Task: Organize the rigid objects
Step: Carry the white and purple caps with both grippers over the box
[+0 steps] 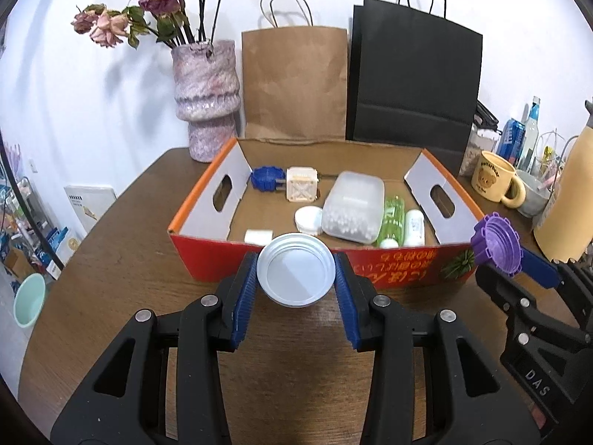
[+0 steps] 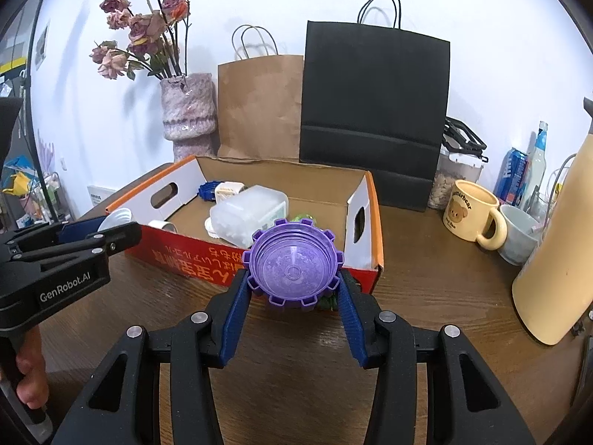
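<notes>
My left gripper (image 1: 295, 276) is shut on a white round lid (image 1: 295, 270), held just in front of the near wall of the red cardboard box (image 1: 333, 259). My right gripper (image 2: 294, 278) is shut on a purple notched lid (image 2: 294, 269), held before the box's near right corner (image 2: 370, 259); it also shows in the left wrist view (image 1: 496, 246). Inside the box lie a blue notched lid (image 1: 264, 178), a cream cube (image 1: 302, 183), a clear lidded container (image 1: 354, 205), a white jar (image 1: 308, 219), a green bottle (image 1: 392, 218) and a white bottle (image 1: 414, 228).
A pink vase with dried roses (image 1: 205, 100), a brown paper bag (image 1: 294, 81) and a black paper bag (image 1: 413, 81) stand behind the box. A yellow bear mug (image 2: 472, 215), a grey cup (image 2: 519, 233), cans and bottles and a tall cream jug (image 2: 559, 259) crowd the right side.
</notes>
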{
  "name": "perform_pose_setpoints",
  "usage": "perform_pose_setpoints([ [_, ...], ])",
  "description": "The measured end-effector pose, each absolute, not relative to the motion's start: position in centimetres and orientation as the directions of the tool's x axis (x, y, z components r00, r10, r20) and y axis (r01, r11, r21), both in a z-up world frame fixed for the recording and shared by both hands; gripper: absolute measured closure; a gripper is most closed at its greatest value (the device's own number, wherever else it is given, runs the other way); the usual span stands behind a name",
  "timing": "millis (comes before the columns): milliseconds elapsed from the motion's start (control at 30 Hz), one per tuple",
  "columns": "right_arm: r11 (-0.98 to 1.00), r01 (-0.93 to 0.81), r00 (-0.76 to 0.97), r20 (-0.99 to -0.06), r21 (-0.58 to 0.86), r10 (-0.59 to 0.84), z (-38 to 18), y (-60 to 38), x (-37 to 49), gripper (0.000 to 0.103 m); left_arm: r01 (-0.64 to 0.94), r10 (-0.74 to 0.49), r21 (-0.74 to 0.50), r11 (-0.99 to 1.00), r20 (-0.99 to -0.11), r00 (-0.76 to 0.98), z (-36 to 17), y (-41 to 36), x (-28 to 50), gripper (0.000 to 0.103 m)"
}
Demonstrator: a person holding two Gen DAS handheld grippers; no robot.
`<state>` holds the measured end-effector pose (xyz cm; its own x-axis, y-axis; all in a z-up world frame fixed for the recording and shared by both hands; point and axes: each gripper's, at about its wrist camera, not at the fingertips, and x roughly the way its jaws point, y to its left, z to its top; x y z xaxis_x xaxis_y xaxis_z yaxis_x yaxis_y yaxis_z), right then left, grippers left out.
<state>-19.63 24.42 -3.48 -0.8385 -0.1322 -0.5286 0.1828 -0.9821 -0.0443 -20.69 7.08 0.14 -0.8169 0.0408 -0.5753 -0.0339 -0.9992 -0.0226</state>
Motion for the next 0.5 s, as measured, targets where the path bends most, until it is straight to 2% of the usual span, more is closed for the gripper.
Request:
perform_pose_setpoints([
  [500, -0.983, 0.178, -0.868, -0.477, -0.037, -0.139, -1.9, 22.5, -21.5, 0.052, -0.007, 0.029, -0.045, -0.999, -0.512, -0.859, 2.4, 6.1, -22.4, 0.066],
])
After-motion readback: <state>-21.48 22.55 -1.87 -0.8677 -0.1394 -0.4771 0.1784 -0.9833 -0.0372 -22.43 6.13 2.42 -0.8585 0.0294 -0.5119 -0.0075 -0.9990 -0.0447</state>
